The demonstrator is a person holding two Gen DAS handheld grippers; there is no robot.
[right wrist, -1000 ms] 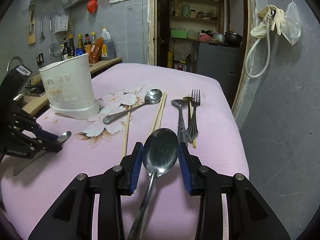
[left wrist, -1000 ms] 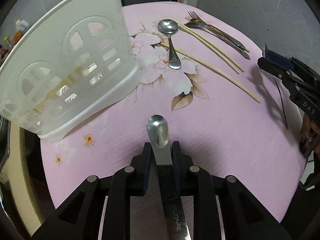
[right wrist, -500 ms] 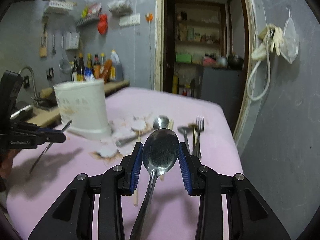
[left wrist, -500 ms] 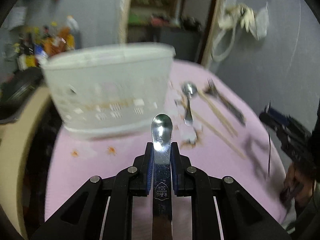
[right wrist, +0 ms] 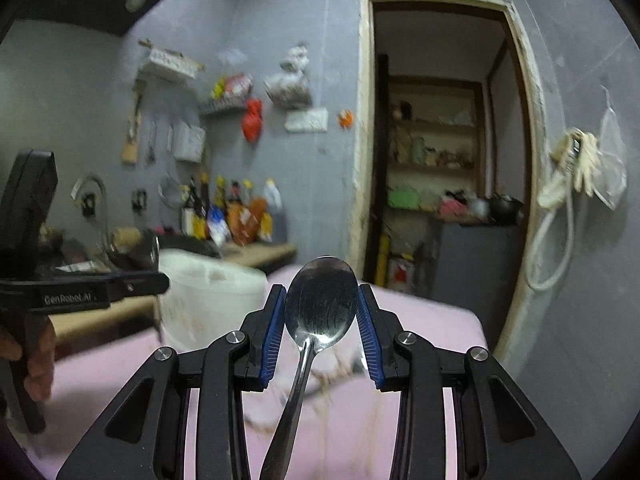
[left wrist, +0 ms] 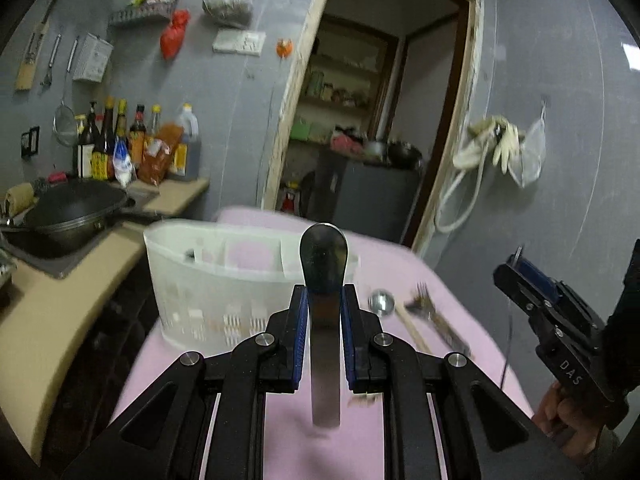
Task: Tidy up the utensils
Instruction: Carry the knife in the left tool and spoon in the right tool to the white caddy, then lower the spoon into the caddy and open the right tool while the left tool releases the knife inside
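Both claws point nearly level above the desk point(left wrist: 472, 312): left claw point(left wrist: 324, 300) clamps a utensil handle point(left wrist: 325, 320), seemingly a knife's; right claw point(right wrist: 321, 312) clamps a spoon point(right wrist: 320, 308).

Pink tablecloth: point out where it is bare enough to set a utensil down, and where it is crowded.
Bare cloth lies at the near edge of the pink tablecloth, in front of the white utensil basket. The far right is crowded: a spoon, chopsticks and a fork lie close together there.
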